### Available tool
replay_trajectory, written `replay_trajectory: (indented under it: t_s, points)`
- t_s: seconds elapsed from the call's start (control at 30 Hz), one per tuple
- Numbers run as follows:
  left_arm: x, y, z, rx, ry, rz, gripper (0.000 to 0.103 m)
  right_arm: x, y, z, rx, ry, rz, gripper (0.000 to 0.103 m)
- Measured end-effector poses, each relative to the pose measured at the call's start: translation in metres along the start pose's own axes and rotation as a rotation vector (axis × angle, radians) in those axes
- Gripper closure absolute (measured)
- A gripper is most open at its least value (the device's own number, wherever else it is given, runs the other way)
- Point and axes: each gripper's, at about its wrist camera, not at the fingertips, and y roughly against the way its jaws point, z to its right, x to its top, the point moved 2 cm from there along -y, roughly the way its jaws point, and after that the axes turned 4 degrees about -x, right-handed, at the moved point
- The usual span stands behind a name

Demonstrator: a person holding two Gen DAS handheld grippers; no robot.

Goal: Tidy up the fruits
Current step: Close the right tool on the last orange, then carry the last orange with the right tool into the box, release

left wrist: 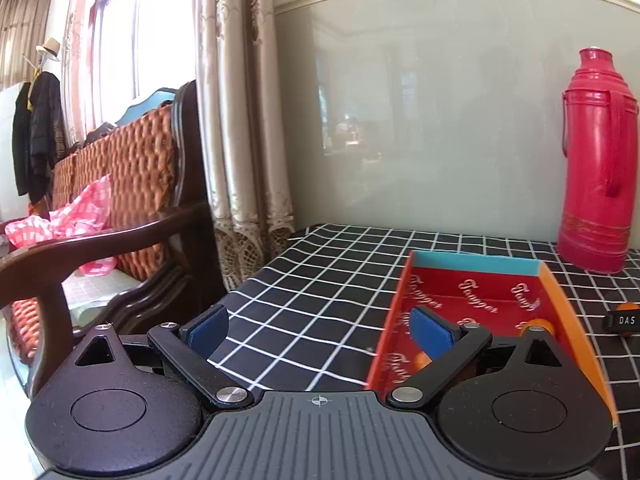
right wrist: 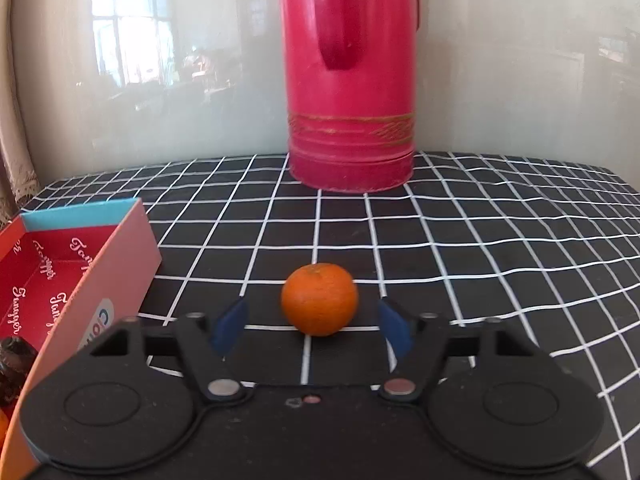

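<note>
An orange tangerine (right wrist: 319,299) lies on the black checked tablecloth (right wrist: 480,248), just ahead of my right gripper (right wrist: 314,326), which is open with a blue pad on each side of the fruit, not touching it. A red open box (right wrist: 60,272) stands to its left. In the left wrist view my left gripper (left wrist: 318,326) is open and empty at the box's (left wrist: 472,296) left wall. Two tangerines lie in the box, one (left wrist: 538,326) by the right wall and one (left wrist: 422,360) behind my right finger. The right gripper (left wrist: 624,320) with the tangerine shows at the far right.
A tall red thermos (right wrist: 352,80) stands at the back of the table against the pale wall; it also shows in the left wrist view (left wrist: 598,160). A wooden chair with a woven orange cushion (left wrist: 120,184) stands left of the table, beside curtains (left wrist: 240,120).
</note>
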Motion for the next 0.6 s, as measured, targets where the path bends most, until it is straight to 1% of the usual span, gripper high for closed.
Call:
replay_trajectory:
  t_s: [0.1, 0.2, 0.3, 0.37, 0.43, 0.53, 0.6]
  points:
    - [-0.001, -0.002, -0.008, 0.018, 0.006, -0.007, 0.006, 0.0, 0.0, -0.001, -0.028, 0.008, 0.006, 0.07]
    - [-0.002, -0.004, -0.016, 0.033, 0.024, -0.015, 0.006, -0.001, 0.002, -0.002, -0.008, 0.006, 0.01, 0.071]
    - [-0.002, -0.007, -0.023, 0.04, 0.05, -0.032, 0.006, -0.002, 0.011, -0.006, 0.007, 0.018, 0.039, 0.071]
    - [-0.003, -0.007, -0.026, 0.042, 0.062, -0.039, 0.006, 0.0, 0.024, -0.01, 0.049, 0.021, 0.073, 0.071]
    - [-0.003, -0.008, -0.027, 0.046, 0.065, -0.038, 0.006, 0.002, 0.041, -0.017, 0.11, 0.034, 0.117, 0.071]
    - [-0.004, -0.006, -0.028, 0.05, 0.06, -0.035, 0.005, 0.002, 0.067, -0.032, 0.227, 0.084, 0.166, 0.071]
    - [-0.004, -0.006, -0.028, 0.05, 0.059, -0.036, 0.005, -0.001, 0.079, -0.043, 0.312, 0.115, 0.176, 0.071]
